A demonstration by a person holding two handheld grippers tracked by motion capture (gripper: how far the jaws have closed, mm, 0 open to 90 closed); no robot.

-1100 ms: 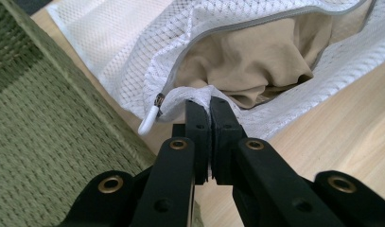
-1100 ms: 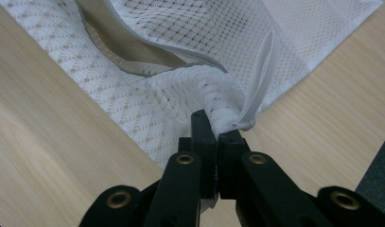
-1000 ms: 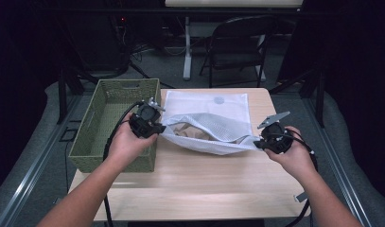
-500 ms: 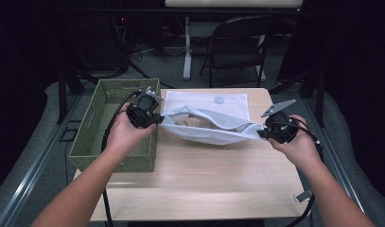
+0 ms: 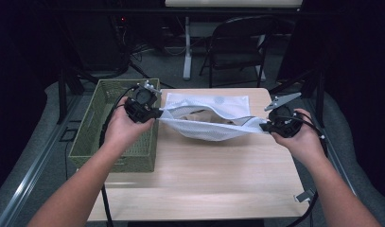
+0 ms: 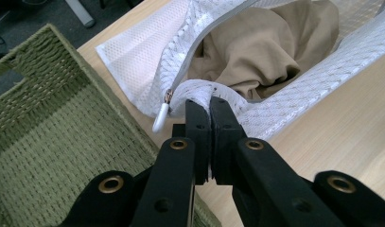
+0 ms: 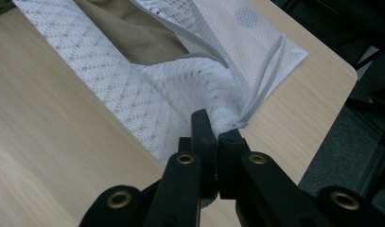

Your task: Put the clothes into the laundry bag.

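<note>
A white mesh laundry bag (image 5: 209,125) hangs stretched between my two grippers above the wooden table (image 5: 204,184). A tan cloth (image 6: 256,52) lies bunched inside its unzipped mouth. My left gripper (image 5: 154,113) is shut on the bag's left end (image 6: 199,92), right beside the white zipper pull (image 6: 161,117). My right gripper (image 5: 266,126) is shut on the bag's right corner (image 7: 218,113), where the mesh bunches up between the jaws. The bag's far flap (image 5: 214,101) still rests on the table.
A green woven basket (image 5: 95,127) stands at the table's left edge, just under my left hand. A dark folding chair (image 5: 237,52) and a white stand are behind the table. The table's near half is bare wood.
Both hands have risen, lifting the bag's near edge off the table and pulling it tauter between them. The grips have not changed.
</note>
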